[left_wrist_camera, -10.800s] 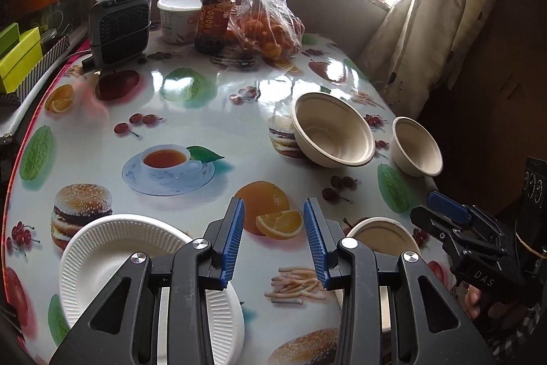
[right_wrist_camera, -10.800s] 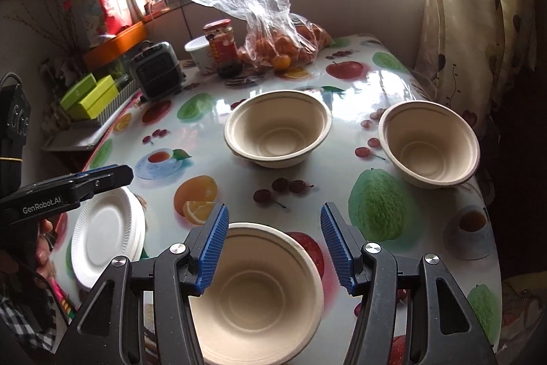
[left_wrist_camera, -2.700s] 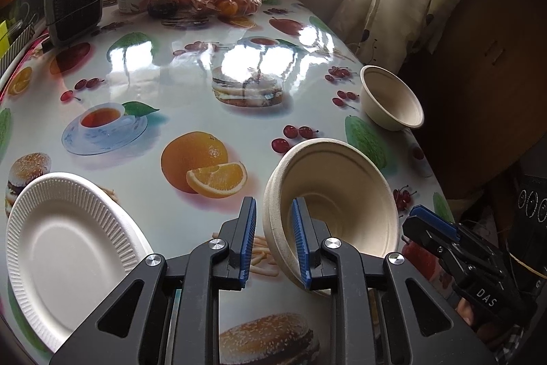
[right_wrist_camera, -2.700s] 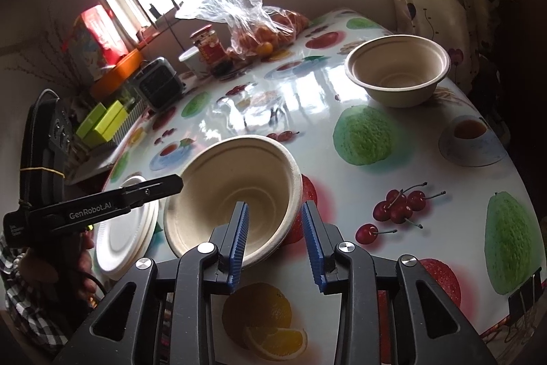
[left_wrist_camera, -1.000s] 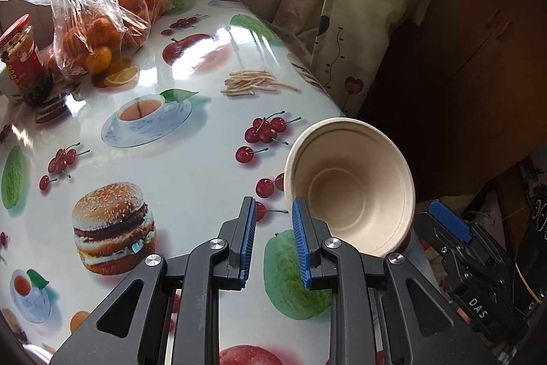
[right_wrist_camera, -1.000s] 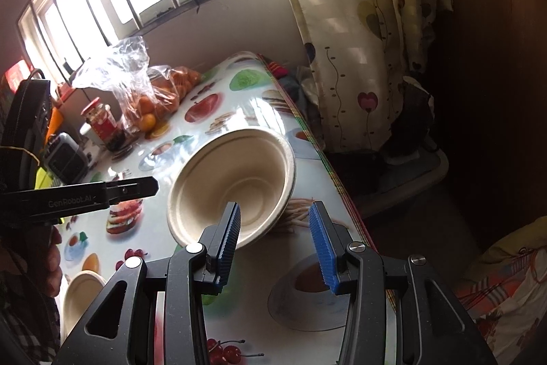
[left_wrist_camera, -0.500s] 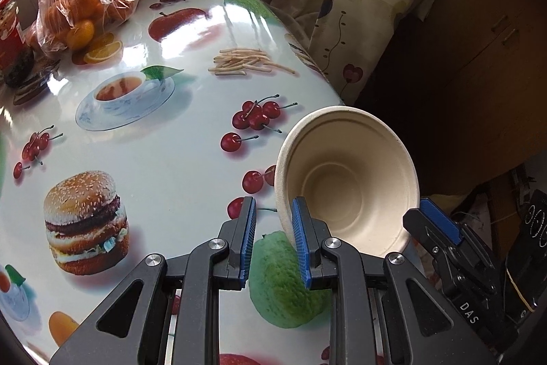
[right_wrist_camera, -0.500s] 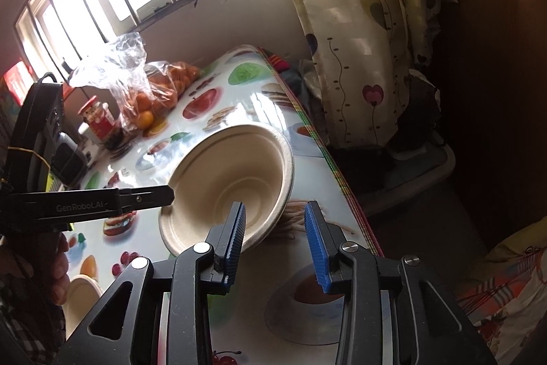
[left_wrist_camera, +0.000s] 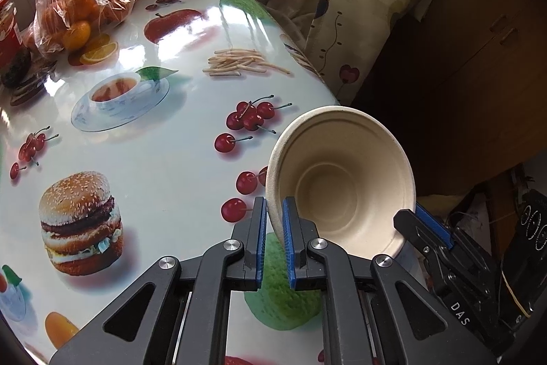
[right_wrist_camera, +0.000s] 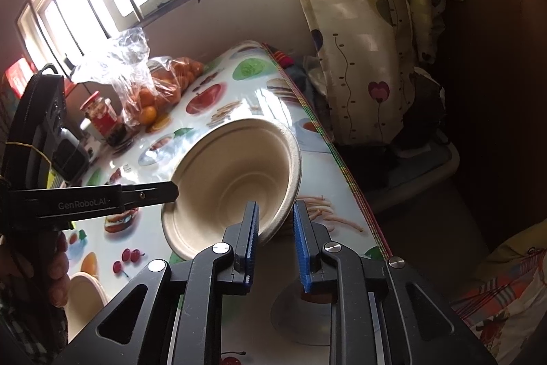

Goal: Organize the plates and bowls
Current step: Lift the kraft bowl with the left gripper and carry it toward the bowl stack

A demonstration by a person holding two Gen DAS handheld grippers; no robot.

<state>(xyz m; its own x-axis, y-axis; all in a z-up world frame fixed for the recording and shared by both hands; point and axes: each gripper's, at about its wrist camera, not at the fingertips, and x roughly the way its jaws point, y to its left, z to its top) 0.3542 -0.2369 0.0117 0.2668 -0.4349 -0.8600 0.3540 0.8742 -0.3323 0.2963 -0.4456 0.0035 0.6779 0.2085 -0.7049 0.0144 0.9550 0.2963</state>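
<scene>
We clamp the L gripper (left_wrist_camera: pixel 272 228) narrow on the near-left rim of the tilted bowl (left_wrist_camera: pixel 345 183) at the table's (left_wrist_camera: pixel 164 139) right edge, w/ the R gripper (right_wrist_camera: pixel 275 228) part-open straddling its rim.

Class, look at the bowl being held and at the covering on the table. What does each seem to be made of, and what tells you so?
The bowl: probably moulded paper pulp, since it is beige, matte, faintly fibrous and thin-walled with pressed rings. The table covering: likely glossy vinyl or oilcloth, given its mirror-like window glare and printed food pictures.

Beige bowl (left_wrist_camera: pixel 345 180), seemingly fruit-and-burger-printed tablecloth (left_wrist_camera: pixel 164 159)
</scene>
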